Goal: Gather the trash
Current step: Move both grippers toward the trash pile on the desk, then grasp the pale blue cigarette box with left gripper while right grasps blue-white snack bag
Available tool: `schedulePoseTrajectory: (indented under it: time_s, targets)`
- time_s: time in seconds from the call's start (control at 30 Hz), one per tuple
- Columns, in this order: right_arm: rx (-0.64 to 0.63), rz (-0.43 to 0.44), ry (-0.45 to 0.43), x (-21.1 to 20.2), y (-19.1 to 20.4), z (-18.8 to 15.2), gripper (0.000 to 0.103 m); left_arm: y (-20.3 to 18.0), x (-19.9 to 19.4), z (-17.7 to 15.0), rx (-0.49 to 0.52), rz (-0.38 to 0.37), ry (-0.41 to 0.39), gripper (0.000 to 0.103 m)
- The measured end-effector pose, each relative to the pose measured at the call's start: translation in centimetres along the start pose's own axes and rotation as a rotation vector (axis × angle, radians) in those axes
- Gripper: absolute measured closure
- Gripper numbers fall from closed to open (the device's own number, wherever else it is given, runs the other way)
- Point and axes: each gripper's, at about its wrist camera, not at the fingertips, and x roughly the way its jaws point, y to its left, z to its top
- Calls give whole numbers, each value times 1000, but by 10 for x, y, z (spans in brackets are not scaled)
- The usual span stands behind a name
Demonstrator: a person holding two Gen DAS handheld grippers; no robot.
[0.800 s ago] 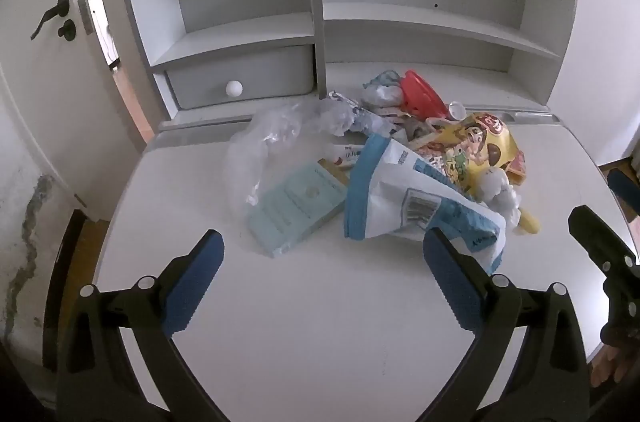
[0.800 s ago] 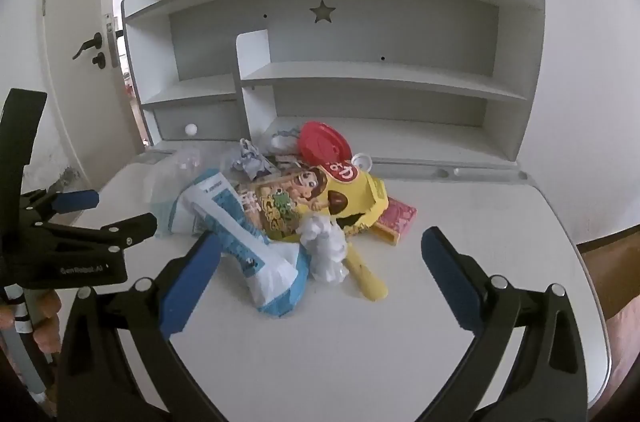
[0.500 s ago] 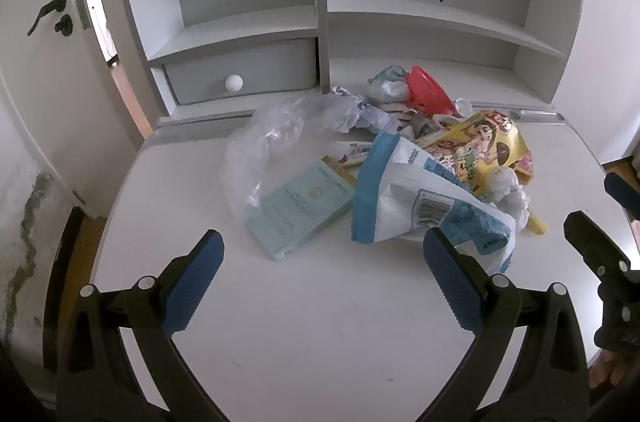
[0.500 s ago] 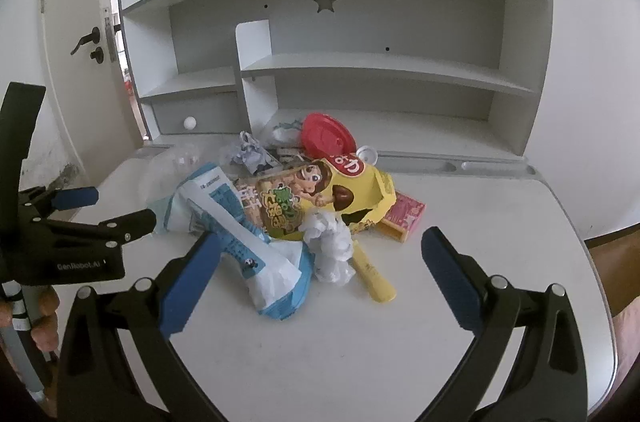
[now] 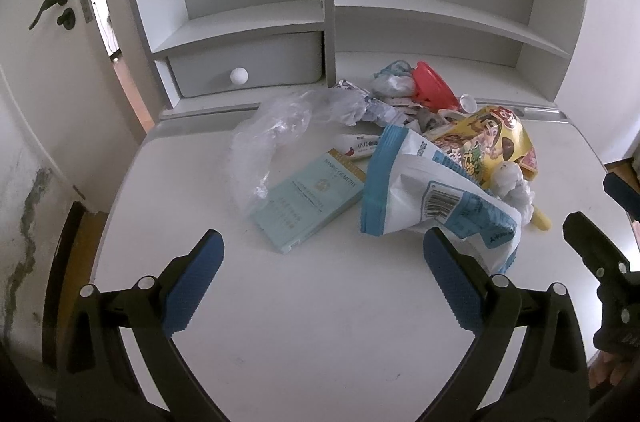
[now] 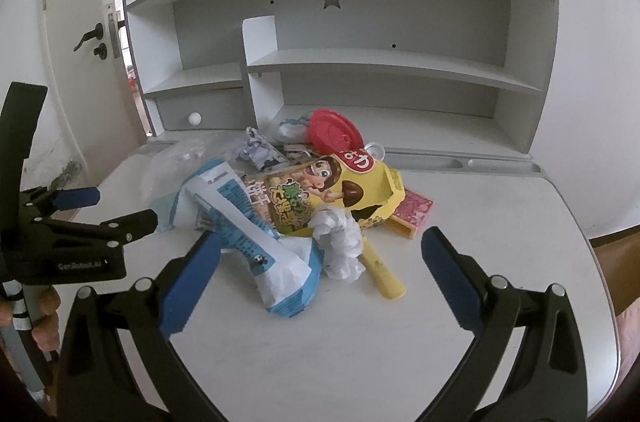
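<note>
Hovering low over the white surface (image 5: 320,322), the left gripper (image 5: 322,280) has its blue fingers spread wide and holds nothing. Just ahead lie a clear plastic bag (image 5: 276,130), a pale blue box (image 5: 310,200) and a blue-and-white bag (image 5: 424,198). Further right, the right gripper (image 6: 320,262) is wide open too, pointing at the white paper wad (image 6: 340,242) and yellow snack bag (image 6: 328,194).
</note>
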Motion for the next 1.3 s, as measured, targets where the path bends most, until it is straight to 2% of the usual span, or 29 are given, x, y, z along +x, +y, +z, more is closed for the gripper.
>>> schedulePoseTrajectory:
  time_s: [0.3,0.47,0.67,0.83,0.97,1.1,1.2,1.23,1.3]
  targets:
    - [31,18,-7,-3,-1,0,6,-1,0,-1,0,-1,7,6]
    - [11,6,24,-2,-1,-1,6,0,1,-4,-2,-4,11,6]
    - [-50,-24,-11,-1,4,-1,6,3,3,-8,-3,2,16,6]
    - [-49,-17,1,2,6,-3,6,11,9,-10,-17,5,29,6]
    - [-80,-28,-21,3,8,-2,6,16,14,-12,5,-34,27,6]
    - [-135,31,-5,5,15,-4,6,39,26,-16,43,-104,43,6]
    - [-184,54,-4,8,22,-4,6,59,32,-16,38,-81,29,6]
    - [-204,59,-6,10,25,-4,6,73,38,-13,22,-97,39,6]
    - [-239,69,11,17,32,-2,6,77,43,-10,25,-125,53,6]
